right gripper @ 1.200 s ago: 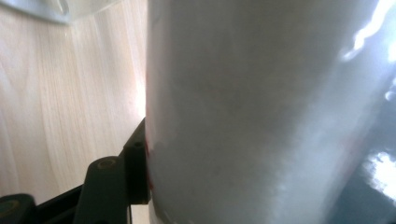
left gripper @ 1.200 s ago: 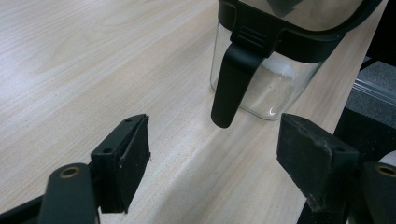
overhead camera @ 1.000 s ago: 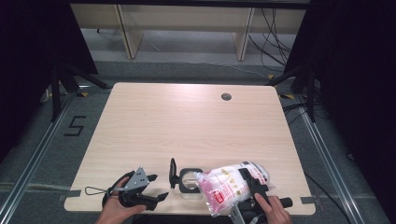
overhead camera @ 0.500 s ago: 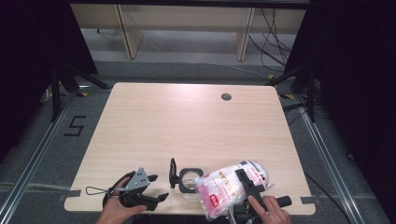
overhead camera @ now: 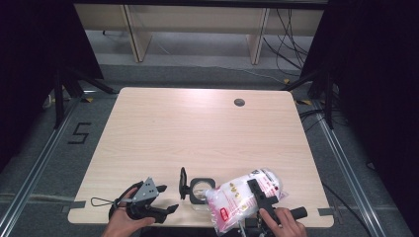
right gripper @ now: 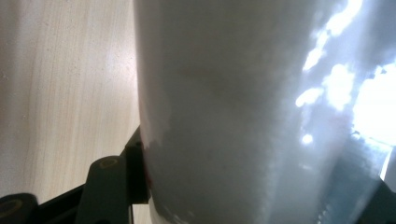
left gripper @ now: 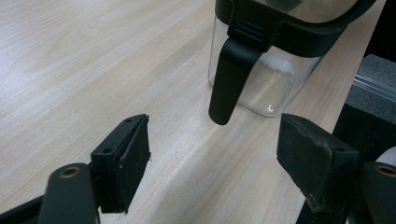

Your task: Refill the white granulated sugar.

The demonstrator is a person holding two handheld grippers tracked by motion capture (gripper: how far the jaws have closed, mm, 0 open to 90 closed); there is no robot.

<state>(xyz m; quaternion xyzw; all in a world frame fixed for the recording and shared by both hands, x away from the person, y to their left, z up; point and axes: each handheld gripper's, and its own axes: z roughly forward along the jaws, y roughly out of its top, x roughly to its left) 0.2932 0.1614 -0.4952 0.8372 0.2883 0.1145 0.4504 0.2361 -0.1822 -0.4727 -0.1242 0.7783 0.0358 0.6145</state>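
Right claw [overhead camera: 261, 193] clamped around white bag [overhead camera: 237, 197] at worktop [overhead camera: 197, 128] six o'clock edge, beside open glass jar [overhead camera: 200, 190]; left claw [left gripper: 215, 154] wide, empty. Bag best tipped slowly over jar mouth.

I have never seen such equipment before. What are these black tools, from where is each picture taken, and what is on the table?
A person sits at a wooden table and holds a hand tool with two black jaws in each hand. The high view looks down from above. The other two pictures come from small cameras on the tools.

The left gripper is open and empty, pointing at a clear glass jar with a black rim and handle. The right gripper is closed on a white plastic bag with red print, next to the jar. Its own camera sees the bag pressed between the jaws.
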